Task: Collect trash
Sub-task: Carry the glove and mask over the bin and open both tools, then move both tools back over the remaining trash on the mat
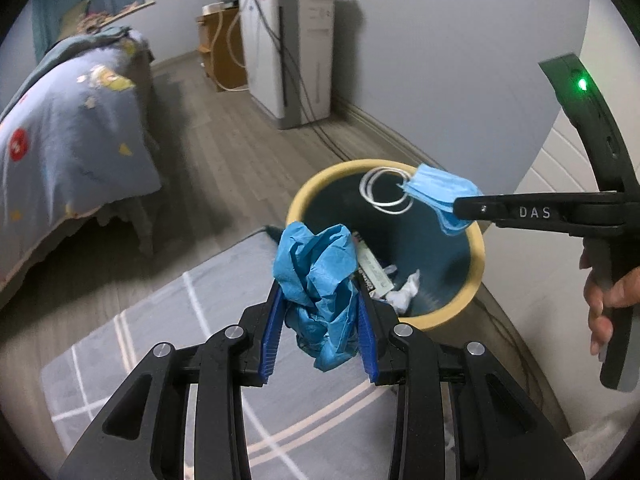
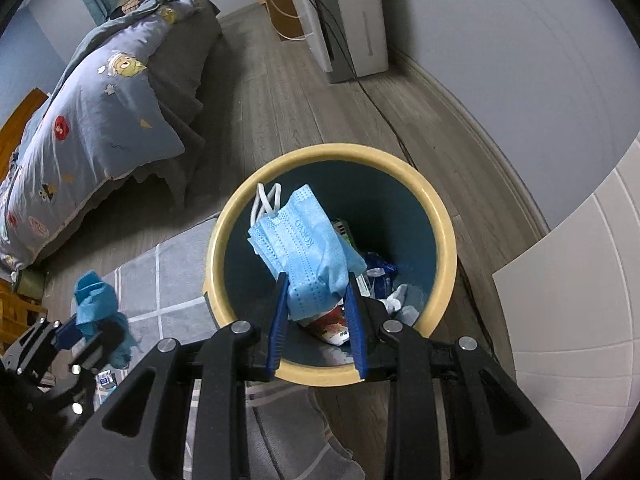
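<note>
My left gripper (image 1: 320,300) is shut on a crumpled blue glove (image 1: 316,276) and holds it just short of the near rim of the round bin (image 1: 478,264). The bin has a cream rim and a dark blue inside, with paper scraps and wrappers at its bottom. My right gripper (image 2: 316,280) is shut on a folded blue face mask (image 2: 304,248) with white ear loops and holds it over the bin's (image 2: 448,240) opening. In the left wrist view the mask (image 1: 440,196) hangs above the bin's far side. The left gripper and glove (image 2: 96,300) show at the right wrist view's lower left.
A grey rug with pale lines (image 1: 160,340) lies under the bin's near side on a wood floor. A bed with a blue patterned quilt (image 1: 68,128) stands at the left. A white appliance with cables (image 1: 292,52) stands against the far wall. A white panel (image 2: 580,300) is at the right.
</note>
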Motion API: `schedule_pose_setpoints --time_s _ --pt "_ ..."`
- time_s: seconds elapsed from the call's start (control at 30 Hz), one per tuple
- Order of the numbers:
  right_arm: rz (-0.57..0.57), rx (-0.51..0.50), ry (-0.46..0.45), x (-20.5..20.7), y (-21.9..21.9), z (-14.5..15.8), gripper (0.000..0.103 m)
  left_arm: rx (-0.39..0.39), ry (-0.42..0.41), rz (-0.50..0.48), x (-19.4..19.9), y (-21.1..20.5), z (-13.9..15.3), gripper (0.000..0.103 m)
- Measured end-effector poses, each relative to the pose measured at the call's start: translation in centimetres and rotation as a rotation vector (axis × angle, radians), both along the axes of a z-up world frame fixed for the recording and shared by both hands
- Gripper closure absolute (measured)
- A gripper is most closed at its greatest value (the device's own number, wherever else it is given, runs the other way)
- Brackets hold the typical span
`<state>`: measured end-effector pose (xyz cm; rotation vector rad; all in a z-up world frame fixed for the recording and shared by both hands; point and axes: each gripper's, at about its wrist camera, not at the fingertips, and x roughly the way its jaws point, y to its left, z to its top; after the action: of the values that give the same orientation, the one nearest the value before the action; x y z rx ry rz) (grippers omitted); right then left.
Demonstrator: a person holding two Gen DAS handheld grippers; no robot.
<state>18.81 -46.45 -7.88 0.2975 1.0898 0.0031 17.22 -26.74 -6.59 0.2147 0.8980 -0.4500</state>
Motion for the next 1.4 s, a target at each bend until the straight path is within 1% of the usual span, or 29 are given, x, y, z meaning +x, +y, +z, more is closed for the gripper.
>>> schedule_pose_setpoints --time_s 0.07,0.17,0.27,0.37,0.53,0.6,0.63,0.7,0.73,0.77,0.83,0.87,0.9,0.97,1.0,1.03,1.07,1.17,1.3,1.4 --pt "-0.004 0.013 0.010 0.2 -0.3 -0.5 0.076 0.007 0.006 -0.008 0.5 -0.6 -0.4 0.068" --pt "-0.033 0.034 0.055 0.6 -1.0 -2.2 0.076 0.003 0.016 -0.015 1.0 -1.6 -0.9 0.068" --pt "-0.056 0.057 0.081 0.6 -1.6 -3.1 0.076 0.006 0.028 -0.027 1.8 -2.8 -1.3 0.068" --pt "-0.067 0.065 0.078 0.7 -1.7 -3.0 0.076 0.017 0.024 -0.042 2.4 -4.0 -1.6 0.068" --pt "-0.098 0.075 0.033 0.5 -2.2 -2.2 0.076 -0.005 0.017 -0.050 3.2 -4.7 -1.7 0.068" --pt "-0.115 0.077 0.023 0.4 -2.4 -2.0 0.076 -0.002 0.011 -0.060 3.6 -5.0 -1.7 0.066" --pt "-0.119 0.081 0.023 0.4 -2.6 -2.0 0.076 -0.002 0.010 -0.068 3.7 -5.2 -1.8 0.062" --pt "-0.128 0.086 0.022 0.4 -2.7 -2.0 0.075 -0.002 -0.006 -0.079 3.8 -5.3 -1.8 0.054" --pt "-0.129 0.087 0.022 0.5 -2.7 -2.0 0.073 -0.010 -0.016 -0.084 3.7 -5.3 -1.7 0.046" --pt "-0.128 0.087 0.023 0.5 -2.6 -2.0 0.069 -0.019 -0.022 -0.088 3.7 -5.3 -1.6 0.039" --pt "-0.126 0.083 0.024 0.5 -2.5 -2.0 0.063 -0.033 -0.027 -0.089 3.4 -5.3 -1.6 0.030" --pt "-0.127 0.077 0.025 0.5 -2.5 -2.0 0.061 -0.034 -0.026 -0.088 3.3 -5.2 -1.8 0.028" --pt "-0.131 0.070 0.026 0.6 -2.5 -2.0 0.056 -0.035 -0.024 -0.088 3.2 -5.2 -1.9 0.028" --pt "-0.140 0.062 0.025 0.6 -2.5 -1.9 0.035 -0.028 -0.021 -0.088 3.2 -5.1 -2.2 0.024" --pt "-0.145 0.061 0.022 0.6 -2.6 -1.8 0.029 -0.022 -0.025 -0.086 3.2 -5.0 -2.3 0.023" --pt "-0.147 0.063 0.019 0.6 -2.6 -1.8 0.020 -0.018 -0.031 -0.081 3.1 -4.8 -2.4 0.019" --pt "-0.149 0.064 0.016 0.6 -2.6 -1.7 0.015 -0.014 -0.042 -0.073 2.8 -4.5 -2.4 0.013" --pt "-0.160 0.052 0.012 0.5 -2.6 -1.3 0.010 -0.012 -0.073 -0.052 2.3 -3.4 -2.2 0.009" --pt "-0.164 0.045 0.017 0.3 -2.3 -0.6 0.008 0.018 -0.078 -0.020 2.1 -2.0 -2.1 0.008" --pt "-0.149 0.038 0.004 0.2 -1.5 0.4 0.006 0.021 -0.078 0.008 1.7 -0.6 -1.5 0.008"
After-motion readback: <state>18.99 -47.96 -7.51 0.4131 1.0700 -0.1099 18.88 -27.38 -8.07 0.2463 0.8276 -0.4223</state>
